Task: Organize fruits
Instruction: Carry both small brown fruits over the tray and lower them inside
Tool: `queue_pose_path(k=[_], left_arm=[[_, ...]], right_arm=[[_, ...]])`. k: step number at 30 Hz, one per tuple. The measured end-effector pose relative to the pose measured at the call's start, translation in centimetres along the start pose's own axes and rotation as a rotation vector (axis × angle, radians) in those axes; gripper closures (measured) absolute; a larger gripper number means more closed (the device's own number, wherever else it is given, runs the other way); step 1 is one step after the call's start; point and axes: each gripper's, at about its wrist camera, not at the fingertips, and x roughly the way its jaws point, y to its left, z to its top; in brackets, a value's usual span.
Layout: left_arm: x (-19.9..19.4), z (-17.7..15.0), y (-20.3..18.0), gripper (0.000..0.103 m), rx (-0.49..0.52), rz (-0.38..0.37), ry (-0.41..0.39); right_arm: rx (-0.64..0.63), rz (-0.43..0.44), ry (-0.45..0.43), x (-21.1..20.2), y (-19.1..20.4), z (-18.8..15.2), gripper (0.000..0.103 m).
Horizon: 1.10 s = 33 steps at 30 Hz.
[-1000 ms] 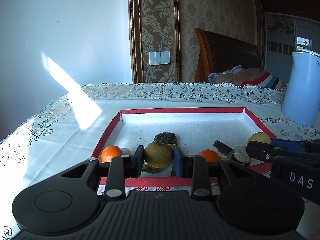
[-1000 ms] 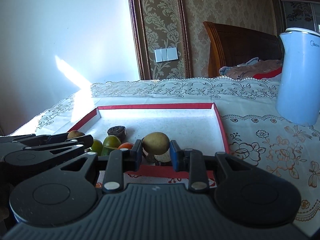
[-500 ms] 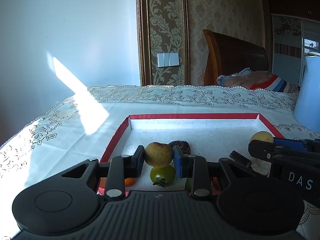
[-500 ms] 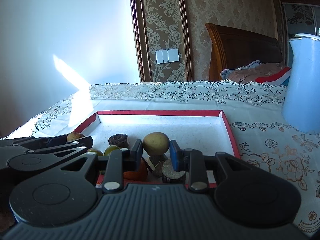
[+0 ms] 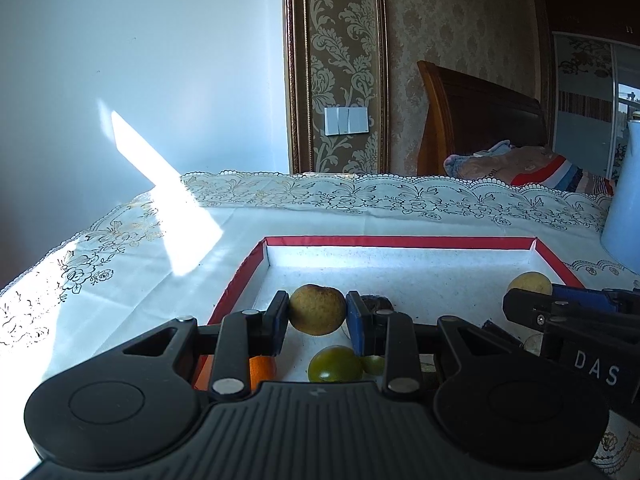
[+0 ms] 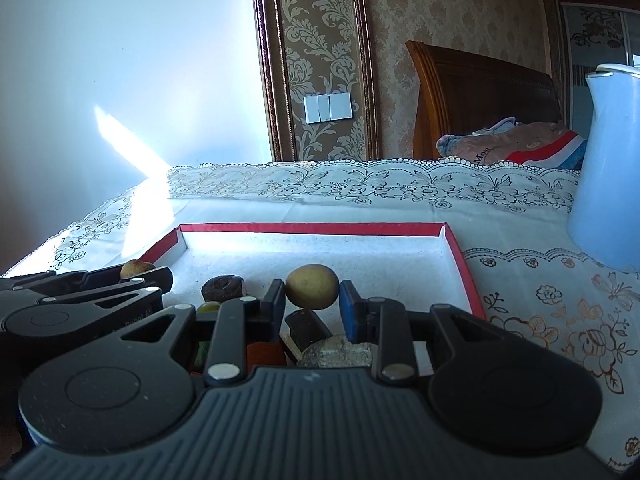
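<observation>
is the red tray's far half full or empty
Empty. The red tray shows only bare white floor at the back; the green fruit and the other pieces lie along its near edge.

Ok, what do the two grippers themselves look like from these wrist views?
Both are matte black plastic. The left gripper has a ribbed body, two round discs, silver rivets on its linkage bars, one black pad and one blue. The right gripper is built the same; the left view shows white letters "DAS" on its side.
</observation>
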Motion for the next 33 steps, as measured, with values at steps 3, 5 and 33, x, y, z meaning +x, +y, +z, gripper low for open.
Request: queue_pose_path(k=[3,5,33], left_arm=[[0.4,0.1,0.0,0.073,-0.003,-0.002,0.011],[0.7,0.1,0.0,0.073,-0.003,-0.004,0.02],[1.6,-0.3,0.0,0.073,0.002,0.002,0.03]], right_arm=[[0.0,-0.001,0.009,0.3,0.0,0.0,0.075],[0.002,0.001,0.011,0.5,0.0,-0.1,0.075],[-0.015,0.028,0.02,1.2,0.3,-0.5,0.075]])
